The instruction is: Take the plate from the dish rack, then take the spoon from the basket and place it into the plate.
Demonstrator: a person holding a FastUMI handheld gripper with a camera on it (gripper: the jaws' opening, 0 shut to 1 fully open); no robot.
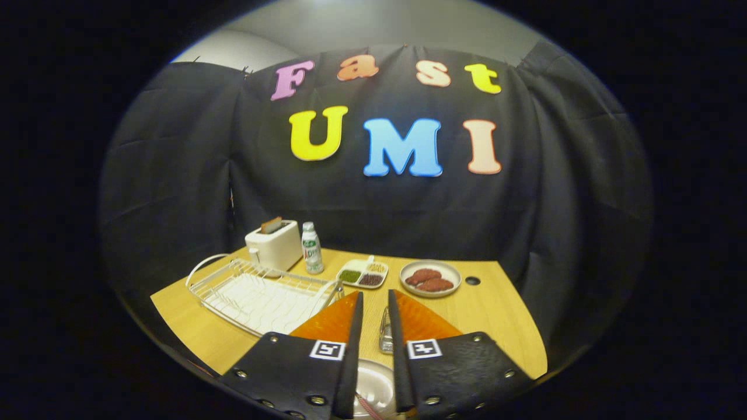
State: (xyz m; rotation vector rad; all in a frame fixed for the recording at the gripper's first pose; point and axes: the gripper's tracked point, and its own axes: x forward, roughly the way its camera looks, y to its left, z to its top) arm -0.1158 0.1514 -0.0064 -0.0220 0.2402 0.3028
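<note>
1. Wooden bench (496,315) carries all items; the rack (262,294) serves as the landmark below.
2. Rack state: wire dish rack, no plate seen standing in its slots. Judgement: the plate removal step looks complete.
3. Plate (373,388): a pale round dish lies on the bench just right of the rack's near corner, below and between the fingers. Only part of it is visible.
4. Basket (386,329): a small wire holder stands right of the rack, just ahead of the fingertips, seen through the gap. Its contents cannot be made out, so the spoon's position cannot be confirmed.
5. Hand-held gripper (375,297): fingers set to a narrow gap, nothing held between them.
6. Remaining, by judgement: grasp the spoon at the basket, lift it, lay it in the plate.
7. Behind the rack: toaster (273,245), bottle (311,248).
</note>
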